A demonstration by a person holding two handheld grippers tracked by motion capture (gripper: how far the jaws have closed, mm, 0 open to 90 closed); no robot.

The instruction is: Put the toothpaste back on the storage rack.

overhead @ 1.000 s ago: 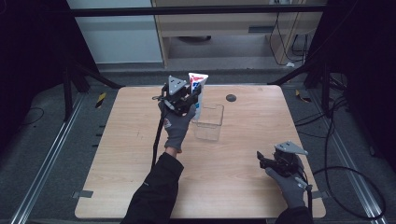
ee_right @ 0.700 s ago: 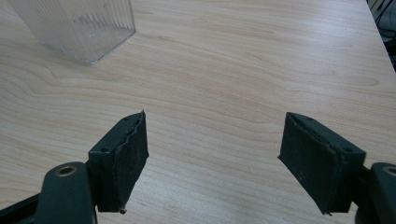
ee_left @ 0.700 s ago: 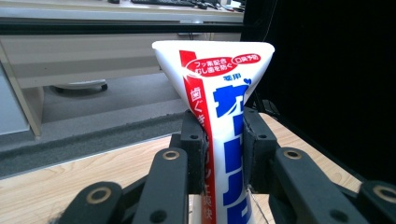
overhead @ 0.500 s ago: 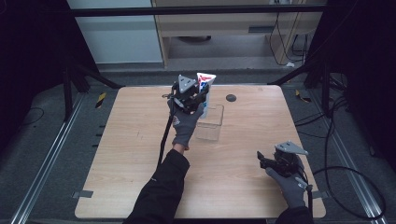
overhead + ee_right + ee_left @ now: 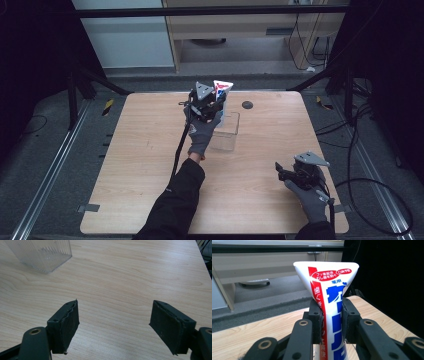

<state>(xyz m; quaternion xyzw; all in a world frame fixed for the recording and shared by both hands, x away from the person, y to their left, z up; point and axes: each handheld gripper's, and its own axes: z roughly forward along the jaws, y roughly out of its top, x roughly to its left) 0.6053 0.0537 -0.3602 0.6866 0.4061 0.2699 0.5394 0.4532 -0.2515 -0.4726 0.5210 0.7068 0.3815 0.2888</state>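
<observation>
Left gripper (image 5: 212,102) clamped on toothpaste tube (image 5: 332,297), tube upright, flat crimped end up, above the clear container (image 5: 227,132) near table (image 5: 140,150) 12 o'clock edge. Right gripper (image 5: 115,325) jaws apart, nothing between, low over table at 5 o'clock.

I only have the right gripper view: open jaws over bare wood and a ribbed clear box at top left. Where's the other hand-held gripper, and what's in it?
Observer: The left hand-held gripper is at the far side of the table, shut on a toothpaste tube.
Operator: How is the tube sitting?
Observer: Upright, its flat crimped end on top, the pads pressing either side of its body.
Operator: How close is it to that clear box?
Observer: In the high view the tube is held by the clear box, at its far edge; I can't tell whether it has entered.
Operator: Anything else on the table?
Observer: A small dark round thing lies beyond the box.
</observation>
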